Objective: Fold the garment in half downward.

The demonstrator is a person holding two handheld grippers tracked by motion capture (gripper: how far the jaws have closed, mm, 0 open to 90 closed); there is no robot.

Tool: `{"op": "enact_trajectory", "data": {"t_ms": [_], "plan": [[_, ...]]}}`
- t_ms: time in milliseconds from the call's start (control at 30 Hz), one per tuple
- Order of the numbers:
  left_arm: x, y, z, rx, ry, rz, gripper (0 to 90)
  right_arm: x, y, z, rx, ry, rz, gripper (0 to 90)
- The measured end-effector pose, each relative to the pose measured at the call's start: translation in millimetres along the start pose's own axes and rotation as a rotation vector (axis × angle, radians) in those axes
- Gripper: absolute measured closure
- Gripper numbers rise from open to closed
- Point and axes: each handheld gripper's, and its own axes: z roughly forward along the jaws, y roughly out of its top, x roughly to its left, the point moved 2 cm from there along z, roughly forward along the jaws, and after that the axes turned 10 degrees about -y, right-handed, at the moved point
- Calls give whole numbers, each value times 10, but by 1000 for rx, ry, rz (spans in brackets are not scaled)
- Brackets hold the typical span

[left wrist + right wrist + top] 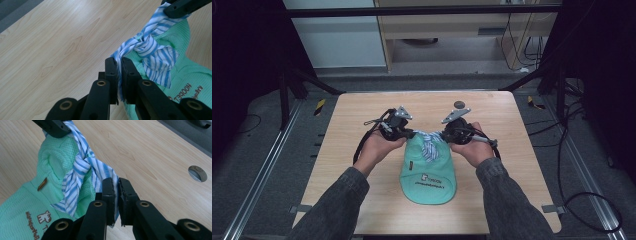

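Observation:
A mint green garment [428, 176] with a small printed logo lies flat on the wooden table [357, 120]. At its far end a blue-and-white striped strap [428, 145] is tied into a knot [144, 46]. My left gripper [411, 134] is shut on the strap's left end [119, 53], its jaws pinching the cloth. My right gripper [441, 135] is shut on the other strap end [115, 180]. The knot [83, 163] sits between the two grippers, and the strap runs taut from it to each.
A round hole [459, 104] is set in the tabletop near the far edge, just beyond my right gripper. Bare wood lies to the left and right of the garment. Cables [582, 200] trail on the floor at the right of the table.

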Motion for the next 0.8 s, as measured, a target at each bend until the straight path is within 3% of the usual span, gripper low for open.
{"op": "enact_trajectory", "data": {"t_ms": [233,400,800], "plan": [[46,61,-48,-17,6,2,844,-33,72,-6,-5,-16,-9,841],[73,60,9,-5,-1,-2,844,-41,59,57,5,-28,-35,841],[68,138,1,-27,18,5,842,-100,80,41,-17,-42,-14,839]]}}
